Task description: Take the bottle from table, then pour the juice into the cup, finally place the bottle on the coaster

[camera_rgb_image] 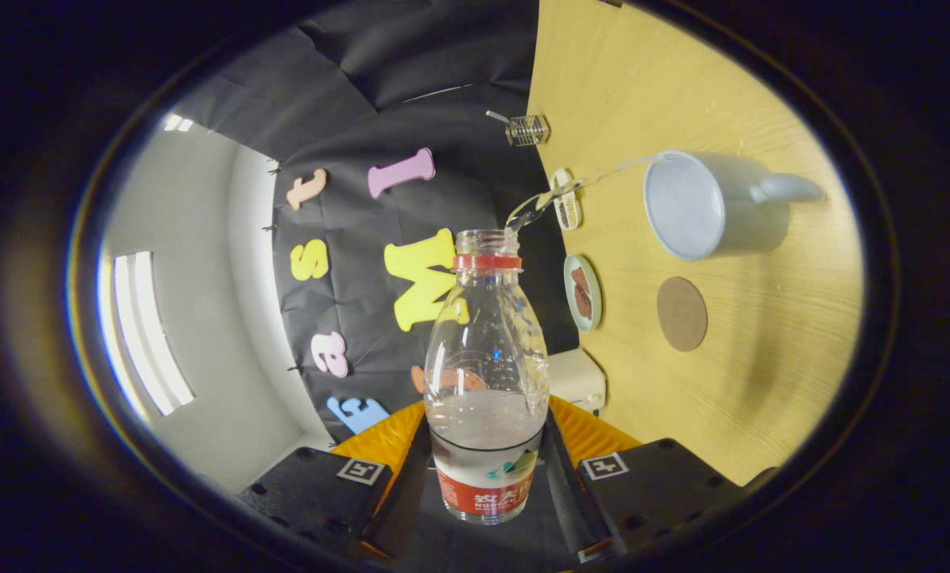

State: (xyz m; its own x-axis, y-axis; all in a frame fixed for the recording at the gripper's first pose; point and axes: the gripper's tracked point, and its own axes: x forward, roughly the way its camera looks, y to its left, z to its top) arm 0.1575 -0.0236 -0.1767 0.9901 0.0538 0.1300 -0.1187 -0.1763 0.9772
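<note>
i have the tongs (pixel 487 477) clenched on the bottle (pixel 487 382), its long axis tipped, mouth streaming toward the cup (pixel 710 207) at upper right; coaster (pixel 682 313) just below it.

A staged recording booth rather than a lived-in home: black cloth wall (pixel 411 87) hangs beyond the claw, plain pale walls (pixel 204 334) stand to one side, a light-wood table (pixel 761 382) to the other — carrying a cup (pixel 714 205), coaster (pixel 682 313) and what seems a small snack dish (pixel 582 292).
</note>
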